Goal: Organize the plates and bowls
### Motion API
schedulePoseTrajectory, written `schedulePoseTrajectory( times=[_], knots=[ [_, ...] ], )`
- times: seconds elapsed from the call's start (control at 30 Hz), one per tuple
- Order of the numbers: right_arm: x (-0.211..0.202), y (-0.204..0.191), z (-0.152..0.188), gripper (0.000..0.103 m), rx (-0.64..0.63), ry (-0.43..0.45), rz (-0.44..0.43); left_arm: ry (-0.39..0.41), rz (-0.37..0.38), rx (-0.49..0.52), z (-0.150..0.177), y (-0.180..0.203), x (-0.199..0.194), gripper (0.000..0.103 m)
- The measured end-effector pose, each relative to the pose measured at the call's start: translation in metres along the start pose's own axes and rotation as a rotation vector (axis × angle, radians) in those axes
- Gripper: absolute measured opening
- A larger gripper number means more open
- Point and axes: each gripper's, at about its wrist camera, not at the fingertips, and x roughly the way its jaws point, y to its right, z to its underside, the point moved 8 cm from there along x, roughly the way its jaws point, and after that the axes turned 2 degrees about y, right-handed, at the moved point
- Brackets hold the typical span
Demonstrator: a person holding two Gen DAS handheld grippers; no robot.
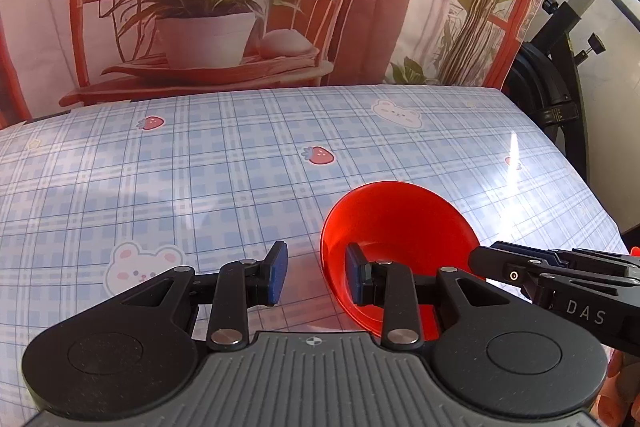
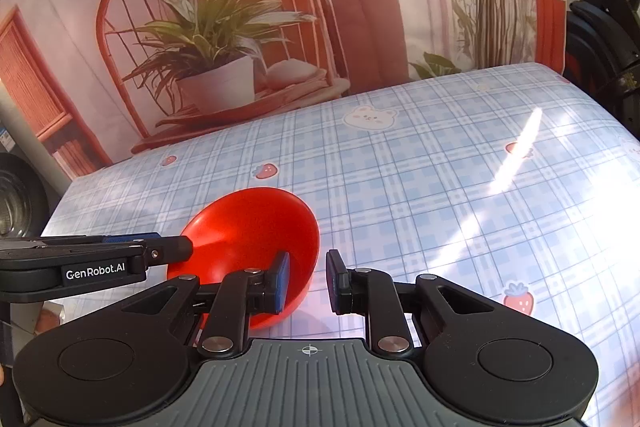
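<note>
Red bowl (image 1: 394, 227) sits near-centre on bench (image 1: 200, 167), between both grippers. Left gripper (image 1: 316, 275) & right gripper (image 2: 307, 281) open, each w/ rim between fingers. Risk: uneven closing could tip or skid the bowl on glossy cloth.

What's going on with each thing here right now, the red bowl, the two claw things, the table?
Red bowl: upright on the table, empty, one finger of each gripper inside it, its wall on each side between open jaws.
Left gripper: open, its right finger inside the bowl, left finger outside.
Right gripper: open, its left finger inside the bowl, right finger outside.
Table: covered with a blue checked cloth, sunlit patches.
</note>
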Motion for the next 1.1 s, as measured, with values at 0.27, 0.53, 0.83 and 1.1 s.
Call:
schedulePoseTrajectory(
  times=[0.27,0.53,0.83,1.1],
  knots=[
    [0.008,0.003,0.005,0.009,0.028,-0.018,-0.021,-0.038,0.026,0.006,0.009,0.003,0.012,0.013],
    [-0.001,0.004,0.002,0.008,0.07,0.011,-0.039,-0.016,0.048,-0.008,0.004,0.005,0.002,0.01],
    [-0.042,0.001,-0.005,0.008,0.076,0.107,-0.064,0.038,0.01,0.037,-0.006,0.023,-0.033,0.01],
    [-0.087,0.012,0.001,0.009,0.073,0.176,-0.075,0.051,0.008,0.053,0.005,0.048,-0.059,0.011]
  ],
)
